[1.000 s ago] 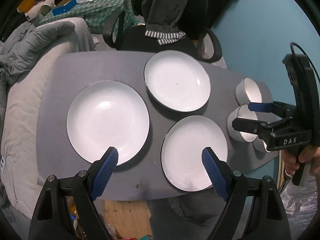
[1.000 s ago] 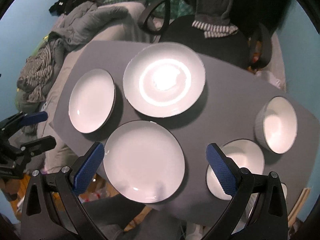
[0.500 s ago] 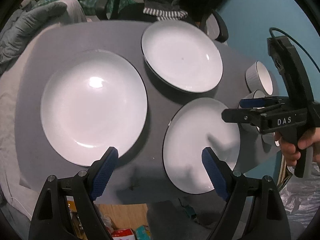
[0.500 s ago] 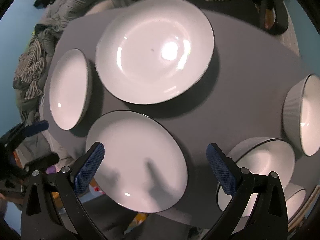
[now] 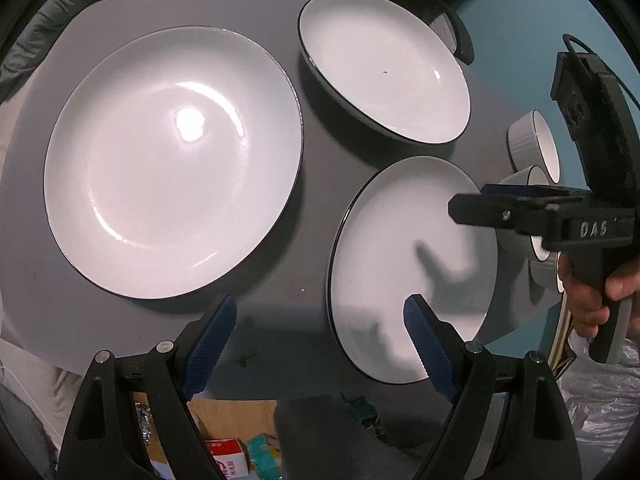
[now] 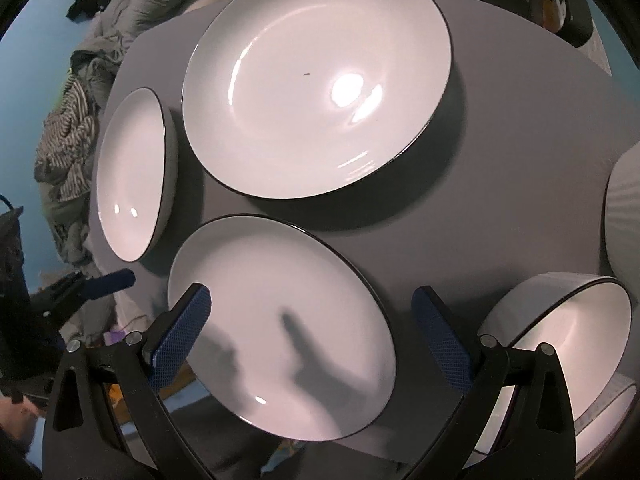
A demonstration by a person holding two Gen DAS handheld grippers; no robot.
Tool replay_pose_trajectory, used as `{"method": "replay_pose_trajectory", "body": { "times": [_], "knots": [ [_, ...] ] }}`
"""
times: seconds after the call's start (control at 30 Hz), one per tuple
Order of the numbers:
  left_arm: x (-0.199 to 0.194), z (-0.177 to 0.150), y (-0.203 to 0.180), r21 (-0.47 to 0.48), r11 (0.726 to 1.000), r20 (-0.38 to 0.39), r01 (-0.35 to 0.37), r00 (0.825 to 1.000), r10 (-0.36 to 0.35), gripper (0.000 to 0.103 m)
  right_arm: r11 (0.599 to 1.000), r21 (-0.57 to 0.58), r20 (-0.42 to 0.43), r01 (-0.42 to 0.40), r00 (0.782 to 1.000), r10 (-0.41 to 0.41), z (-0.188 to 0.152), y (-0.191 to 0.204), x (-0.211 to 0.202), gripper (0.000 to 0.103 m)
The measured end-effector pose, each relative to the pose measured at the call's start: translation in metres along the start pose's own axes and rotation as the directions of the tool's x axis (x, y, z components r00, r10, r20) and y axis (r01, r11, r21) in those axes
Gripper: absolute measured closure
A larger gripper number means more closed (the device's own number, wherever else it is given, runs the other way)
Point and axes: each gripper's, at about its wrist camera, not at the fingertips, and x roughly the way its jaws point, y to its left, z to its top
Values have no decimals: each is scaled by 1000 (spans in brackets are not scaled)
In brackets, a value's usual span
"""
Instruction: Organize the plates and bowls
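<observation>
Three white plates with dark rims lie on the grey table (image 5: 316, 168). The largest plate (image 5: 172, 160) (image 6: 132, 172) is on the left, a deeper plate (image 5: 384, 64) (image 6: 316, 80) sits at the far side, and a smaller plate (image 5: 416, 264) (image 6: 280, 320) is nearest. White ribbed bowls (image 5: 536, 148) (image 6: 568, 320) stand to the right. My left gripper (image 5: 320, 328) is open above the table's front edge, between the large and the near plate. My right gripper (image 6: 312, 308) (image 5: 476, 202) is open, empty, and hovers over the near plate's right part.
A third bowl (image 6: 624, 212) shows at the right edge. Grey bedding (image 6: 76, 136) lies beyond the table's left side, and a dark chair (image 5: 456, 36) stands behind it. Boxes (image 5: 228, 452) are on the floor below the front edge. A hand (image 5: 592, 300) holds the right gripper.
Both grippers have come lower and closer to the table. The right gripper has moved left from the bowls to above the near plate. Nothing was taken hold of.
</observation>
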Motion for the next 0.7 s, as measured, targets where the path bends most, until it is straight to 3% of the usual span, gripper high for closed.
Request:
{"method": "replay_pose_trajectory", "body": {
  "times": [0.2, 0.4, 0.7],
  "knots": [
    [11, 3, -5, -13, 1000, -4, 5, 1000, -5, 16, 993, -101, -37, 67, 997, -71, 2, 13, 12, 15],
    [9, 2, -3, 0, 1000, -4, 12, 1000, -12, 16, 985, -120, -39, 121, 991, -126, 4, 8, 14, 21],
    [11, 0, 7, -15, 1000, -19, 22, 1000, -22, 16, 996, -47, -35, 79, 996, -81, 3, -3, 4, 34]
  ]
}}
